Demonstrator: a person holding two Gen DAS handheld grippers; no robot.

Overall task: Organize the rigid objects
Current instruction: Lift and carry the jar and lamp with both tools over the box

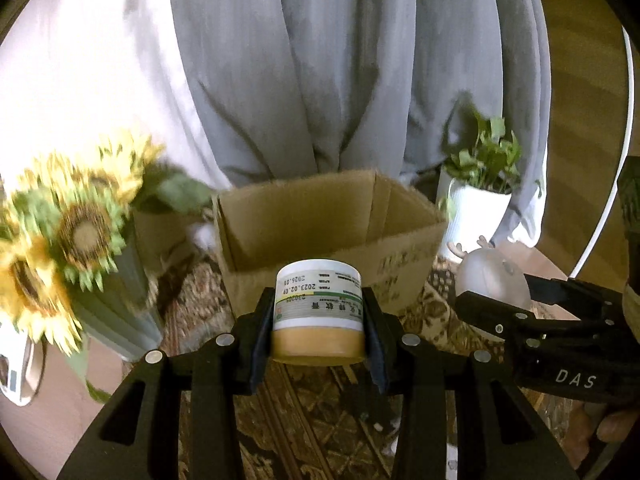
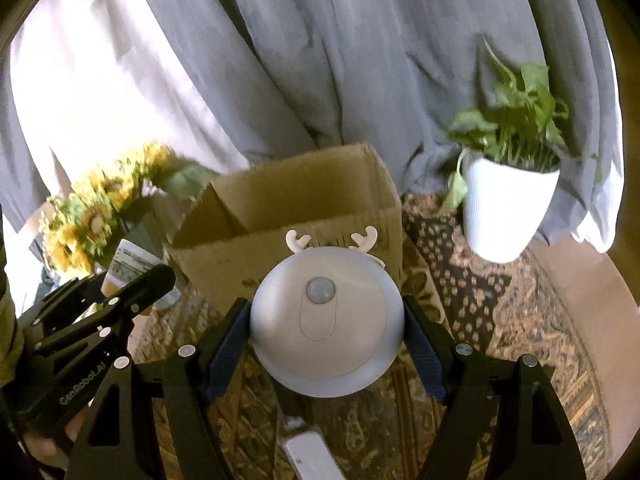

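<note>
**Both tongs loaded in front of the open box**

Nearest the left wrist camera, the left tongs [image 1: 319, 332] are clenched on a jar [image 1: 319, 312], their dark pads pressed against its two sides. The jar is held upside down: its tan lid faces down and the printed label reads inverted. It hangs above the patterned cloth [image 1: 320, 420] on the bench, just short of the cardboard box [image 1: 304, 220].

In the right wrist view, the right tongs [image 2: 326, 336] grip a round grey lamp [image 2: 326, 320] by its edges, its flat face with a small sensor dome turned toward the camera. Two cream antlers [image 2: 298, 240] stick up from its top rim. Below it, a white flat object [image 2: 310, 452] lies on the cloth, partly cut off by the frame.

Beyond both loads stands the box, flaps up and open at the top; no contents show inside it from either camera. To its left is a vase of sunflowers [image 1: 76, 232], blurred. To its right sits a white pot with a leafy plant [image 2: 510, 208]. A grey curtain [image 1: 320, 60] hangs behind everything.
</note>
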